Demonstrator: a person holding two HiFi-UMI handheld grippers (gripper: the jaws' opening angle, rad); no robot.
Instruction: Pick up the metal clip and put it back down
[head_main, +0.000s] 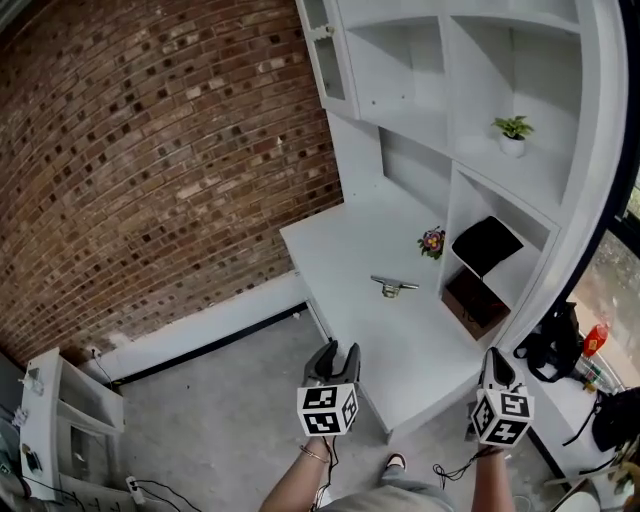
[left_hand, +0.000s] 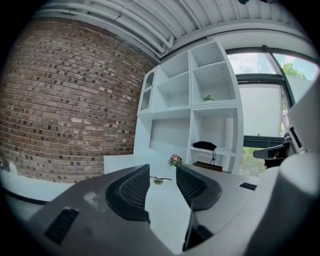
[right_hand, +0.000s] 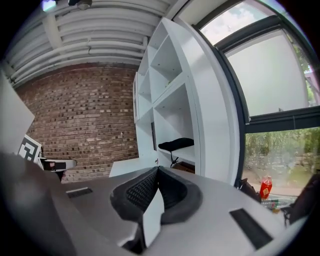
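Observation:
The metal clip (head_main: 394, 287) lies on the white desk (head_main: 352, 250), near its middle; in the left gripper view the metal clip (left_hand: 160, 179) shows far off between the jaws. My left gripper (head_main: 337, 352) hovers over the desk's near edge, open and empty, well short of the clip. My right gripper (head_main: 497, 361) hangs beyond the desk's right front corner, its jaws shut with nothing between them. In its own view the right gripper (right_hand: 156, 172) points toward the shelving.
A small flower pot (head_main: 432, 242) stands behind the clip. A white shelf unit (head_main: 480, 120) holds a green plant (head_main: 513, 131), a black pouch (head_main: 487, 243) and a brown box (head_main: 475, 300). The brick wall (head_main: 150, 150) is left. A red bottle (head_main: 594, 338) stands at far right.

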